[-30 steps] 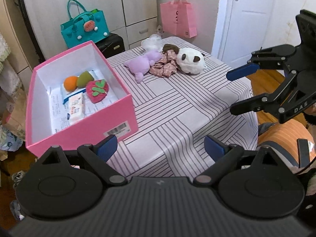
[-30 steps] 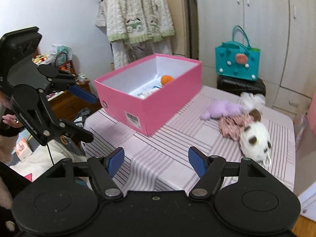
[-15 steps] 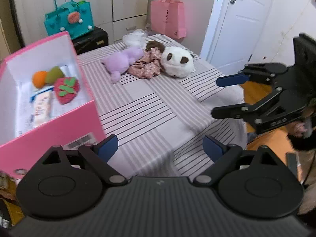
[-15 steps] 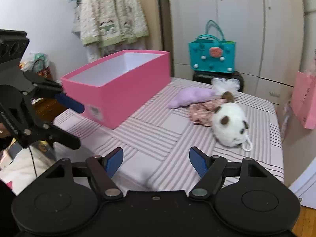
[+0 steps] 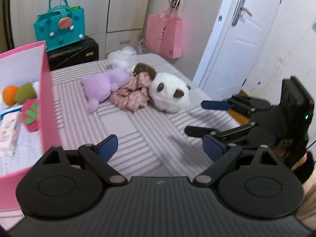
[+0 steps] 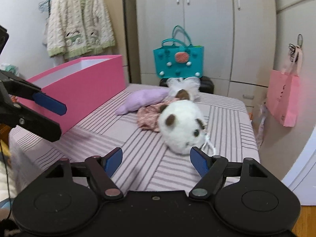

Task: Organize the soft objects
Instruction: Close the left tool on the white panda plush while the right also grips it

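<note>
A white panda plush point(image 5: 169, 95) point(image 6: 182, 127) lies on the striped table, touching a pink floral cloth point(image 5: 131, 96) point(image 6: 150, 115), a purple plush point(image 5: 106, 84) point(image 6: 144, 99) and a white fluffy toy point(image 5: 122, 56) point(image 6: 183, 85). The pink box point(image 5: 48, 106) point(image 6: 83, 90) at the left holds an orange ball point(image 5: 9, 94), a green toy point(image 5: 25, 92) and a strawberry plush point(image 5: 31, 114). My left gripper point(image 5: 161, 147) is open and empty over the table beside the box. My right gripper point(image 6: 156, 159) is open and empty, just short of the panda; it also shows in the left wrist view point(image 5: 199, 116).
A teal bag point(image 5: 60, 28) point(image 6: 178, 62) on a black case and a pink paper bag point(image 5: 165, 36) point(image 6: 282, 98) stand behind the table. A white door point(image 5: 237, 39) is to the right. A cardigan point(image 6: 79, 21) hangs at the left.
Both grippers have moved forward over the table toward the plush pile. The right gripper has come close to the panda. Both stay open.
</note>
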### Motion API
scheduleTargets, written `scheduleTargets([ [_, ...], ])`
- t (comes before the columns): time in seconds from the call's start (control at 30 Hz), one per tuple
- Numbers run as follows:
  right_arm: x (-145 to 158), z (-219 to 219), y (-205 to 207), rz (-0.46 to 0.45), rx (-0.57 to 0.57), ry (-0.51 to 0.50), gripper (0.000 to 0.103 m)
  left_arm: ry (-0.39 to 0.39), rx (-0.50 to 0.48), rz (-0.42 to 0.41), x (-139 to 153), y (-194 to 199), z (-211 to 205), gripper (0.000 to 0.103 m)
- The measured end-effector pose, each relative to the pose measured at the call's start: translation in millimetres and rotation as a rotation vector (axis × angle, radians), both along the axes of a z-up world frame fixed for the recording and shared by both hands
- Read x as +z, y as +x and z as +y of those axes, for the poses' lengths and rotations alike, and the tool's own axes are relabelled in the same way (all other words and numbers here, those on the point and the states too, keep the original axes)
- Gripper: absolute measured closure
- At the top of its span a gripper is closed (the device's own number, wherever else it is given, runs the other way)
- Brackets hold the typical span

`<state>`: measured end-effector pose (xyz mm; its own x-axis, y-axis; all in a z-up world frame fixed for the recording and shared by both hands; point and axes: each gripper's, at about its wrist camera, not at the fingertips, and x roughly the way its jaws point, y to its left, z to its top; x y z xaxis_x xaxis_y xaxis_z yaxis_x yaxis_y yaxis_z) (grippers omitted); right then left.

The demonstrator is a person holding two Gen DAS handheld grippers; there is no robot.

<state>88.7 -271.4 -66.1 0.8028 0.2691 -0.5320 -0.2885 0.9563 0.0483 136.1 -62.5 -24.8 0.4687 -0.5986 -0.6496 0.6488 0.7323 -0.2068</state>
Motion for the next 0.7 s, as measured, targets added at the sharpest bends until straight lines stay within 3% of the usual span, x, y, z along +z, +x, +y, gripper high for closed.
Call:
scheduleTargets([
  [0.23, -14, -12, 21, -0.075, -0.063, 0.019, 0.023, -0.081, 0.019, -0.034, -14, 22, -30, 0.011],
  [0.37, -22, -12, 32, -0.100, -0.094, -0.039, 0.024, -0.133, 0.042, -0.045, -22, 34, -43, 0.011],
  [0.47, -27, -12, 40, -0.106, -0.105, -0.071, 0.024, -0.138, 0.050, -0.071, -26, 40, -52, 0.011],
  [0.7, -33, -15, 52, -0.101, -0.136, 0.018, 0.026, -0.129, 0.029, -0.084, -33, 53, -75, 0.018],
])
